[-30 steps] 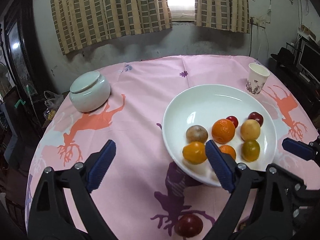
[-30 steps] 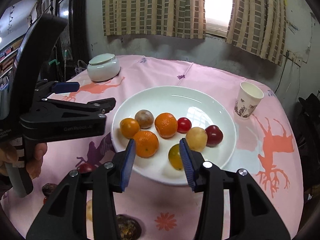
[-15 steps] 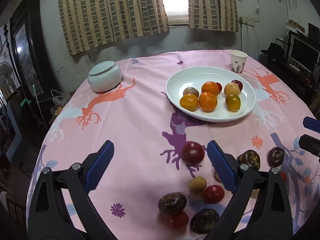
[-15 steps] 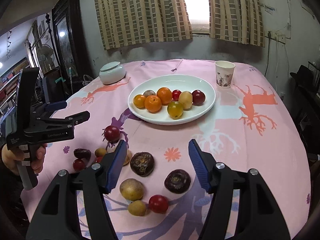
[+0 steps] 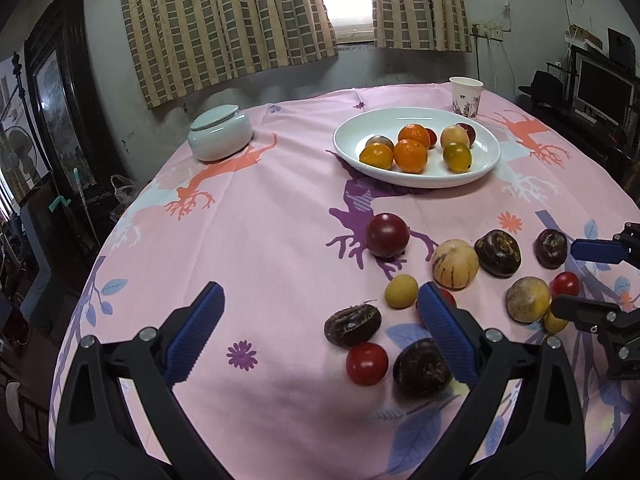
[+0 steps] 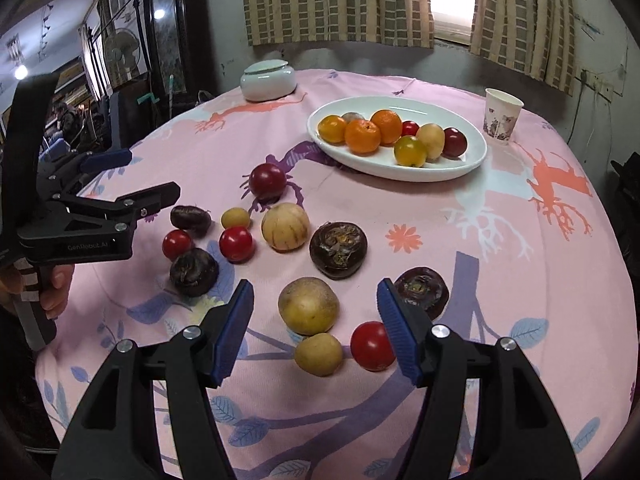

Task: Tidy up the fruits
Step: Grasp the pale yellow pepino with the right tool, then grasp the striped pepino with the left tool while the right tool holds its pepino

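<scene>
Fruits (image 6: 308, 306) lie untouched; both grippers' fingers (image 6: 236, 332) gape empty.

My blue-padded black tongs (image 6: 316, 328) hang over a pink tablecloth (image 5: 280, 208) printed with orange and purple deer, white plate (image 6: 472, 160) holding orange fruit.

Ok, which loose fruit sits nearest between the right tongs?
The large yellow-brown fruit, just ahead of the open right tongs; the smaller yellow one and red tomato lie lower right.

Eight small fruits (image 6: 390, 134) heaped in white plate (image 6: 472, 160); about a dozen loose fruits (image 6: 308, 306), red, yellow, dark brown, scattered nearer on pink cloth.
</scene>
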Tool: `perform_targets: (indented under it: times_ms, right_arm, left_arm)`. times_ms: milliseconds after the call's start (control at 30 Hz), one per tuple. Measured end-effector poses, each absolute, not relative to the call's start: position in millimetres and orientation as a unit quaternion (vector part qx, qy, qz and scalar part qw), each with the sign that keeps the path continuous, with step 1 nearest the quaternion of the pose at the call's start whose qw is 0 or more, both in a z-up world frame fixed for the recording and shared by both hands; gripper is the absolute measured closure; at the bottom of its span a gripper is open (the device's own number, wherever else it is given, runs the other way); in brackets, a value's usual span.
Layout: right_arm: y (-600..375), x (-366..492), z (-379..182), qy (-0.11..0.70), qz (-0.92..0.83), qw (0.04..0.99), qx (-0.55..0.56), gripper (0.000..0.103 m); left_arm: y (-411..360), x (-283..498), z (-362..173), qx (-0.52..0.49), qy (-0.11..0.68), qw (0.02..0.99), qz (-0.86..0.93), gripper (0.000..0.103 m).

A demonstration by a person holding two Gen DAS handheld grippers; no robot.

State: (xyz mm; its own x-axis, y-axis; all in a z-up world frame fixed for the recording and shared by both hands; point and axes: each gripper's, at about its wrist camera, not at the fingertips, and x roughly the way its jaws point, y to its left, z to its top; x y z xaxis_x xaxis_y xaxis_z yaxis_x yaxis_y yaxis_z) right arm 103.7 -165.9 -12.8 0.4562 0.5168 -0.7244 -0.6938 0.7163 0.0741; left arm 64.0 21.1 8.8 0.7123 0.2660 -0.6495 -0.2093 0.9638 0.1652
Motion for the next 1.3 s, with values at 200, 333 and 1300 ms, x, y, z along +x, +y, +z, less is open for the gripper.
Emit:
perform_targets:
  times_ms: [200, 333, 1300]
  right_arm:
    - [-149.7, 99.4, -26.9, 0.386, 0.362, 0.834, -0.158, 0.041]
    - [-141.2, 100.3, -33.0, 0.387, 0.363, 0.828, -0.181, 0.056]
    - [-225.7, 145.9, -2.4, 0.370, 0.324, 0.870, 0.015, 0.063]
  left_arm:
    - [24.2, 66.8, 5.5, 0.033, 0.363, 0.923, 0.125, 0.004]
    - [22.1, 68.9, 2.1, 0.032, 0.369, 0.921, 0.118, 0.004]
    - [-56.1, 126.9, -33.0, 0.056, 0.444, 0.894, -0.029, 0.069]
